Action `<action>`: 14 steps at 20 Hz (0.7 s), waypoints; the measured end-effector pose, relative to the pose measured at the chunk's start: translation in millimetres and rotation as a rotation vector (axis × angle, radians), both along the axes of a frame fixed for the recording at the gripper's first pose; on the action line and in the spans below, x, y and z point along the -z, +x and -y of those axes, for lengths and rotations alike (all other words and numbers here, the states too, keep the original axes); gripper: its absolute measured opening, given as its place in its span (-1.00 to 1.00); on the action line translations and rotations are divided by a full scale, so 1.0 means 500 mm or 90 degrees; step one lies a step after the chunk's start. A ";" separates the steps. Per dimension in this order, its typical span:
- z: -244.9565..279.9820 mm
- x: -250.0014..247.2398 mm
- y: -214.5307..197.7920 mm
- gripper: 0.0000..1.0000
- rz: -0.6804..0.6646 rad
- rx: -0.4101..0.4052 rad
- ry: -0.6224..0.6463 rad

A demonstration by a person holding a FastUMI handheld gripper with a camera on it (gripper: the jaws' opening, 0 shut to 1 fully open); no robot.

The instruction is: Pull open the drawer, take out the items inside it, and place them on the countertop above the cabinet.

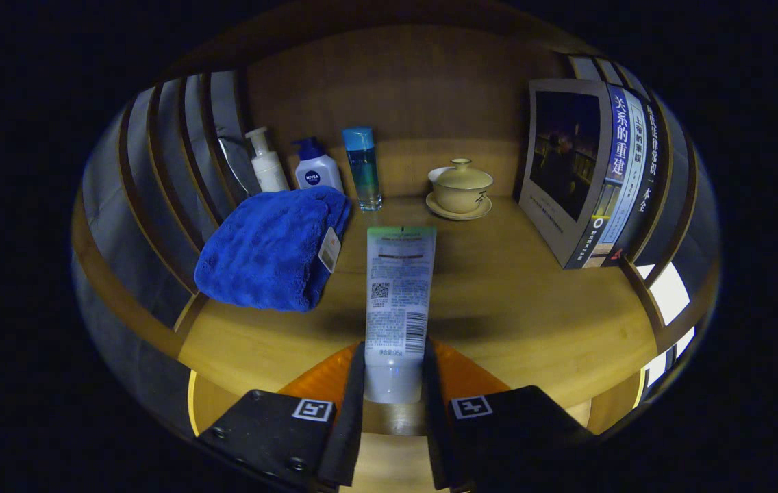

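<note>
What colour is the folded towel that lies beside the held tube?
Deep blue, seen best in the gripper view: the towel lies beside the tube.
</note>
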State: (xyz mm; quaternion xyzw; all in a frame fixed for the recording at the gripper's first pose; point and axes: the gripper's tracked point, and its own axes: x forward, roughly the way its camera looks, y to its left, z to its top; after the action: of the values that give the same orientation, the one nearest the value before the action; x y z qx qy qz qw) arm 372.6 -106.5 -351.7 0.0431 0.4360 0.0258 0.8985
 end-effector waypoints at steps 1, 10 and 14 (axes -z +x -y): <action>0.000 -0.009 0.002 0.03 0.017 0.003 -0.003; -0.016 -0.010 -0.004 1.00 0.033 -0.002 0.009; -0.002 -0.101 0.023 1.00 0.164 0.041 0.022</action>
State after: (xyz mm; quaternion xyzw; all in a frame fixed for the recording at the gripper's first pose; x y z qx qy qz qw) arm 384.0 -105.3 -301.2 0.0688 0.3151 0.0100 0.9465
